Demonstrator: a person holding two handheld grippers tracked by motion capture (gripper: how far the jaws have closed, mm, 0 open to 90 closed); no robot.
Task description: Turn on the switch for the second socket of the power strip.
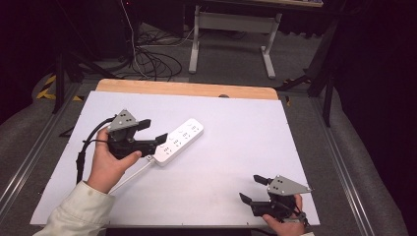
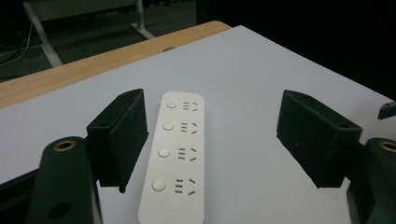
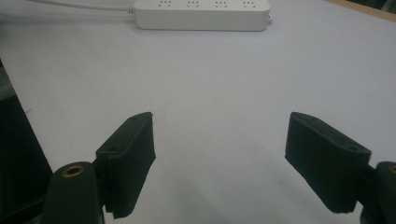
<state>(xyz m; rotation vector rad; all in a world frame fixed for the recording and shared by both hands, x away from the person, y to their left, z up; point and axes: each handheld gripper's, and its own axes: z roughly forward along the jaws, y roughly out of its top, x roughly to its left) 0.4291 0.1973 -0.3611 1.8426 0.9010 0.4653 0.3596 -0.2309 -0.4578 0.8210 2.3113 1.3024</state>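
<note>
A white power strip [image 1: 179, 140] with several sockets lies slanted on the white table sheet [image 1: 236, 147], its white cable [image 1: 132, 176] running toward the near left. My left gripper [image 1: 152, 131] hovers open at the strip's cable end. In the left gripper view the power strip [image 2: 177, 156] sits between the wide-apart jaws, closer to the left one, with nothing touching it. My right gripper [image 1: 253, 188] stands open near the table's front right edge, nothing between its fingers. The right gripper view has the power strip [image 3: 201, 14] far ahead across bare sheet.
A wooden table edge [image 1: 187, 88] borders the sheet at the back. Beyond it the floor holds tangled cables [image 1: 152, 59] and a white desk frame [image 1: 231, 34]. Metal rails [image 1: 344, 162] run along both sides of the table.
</note>
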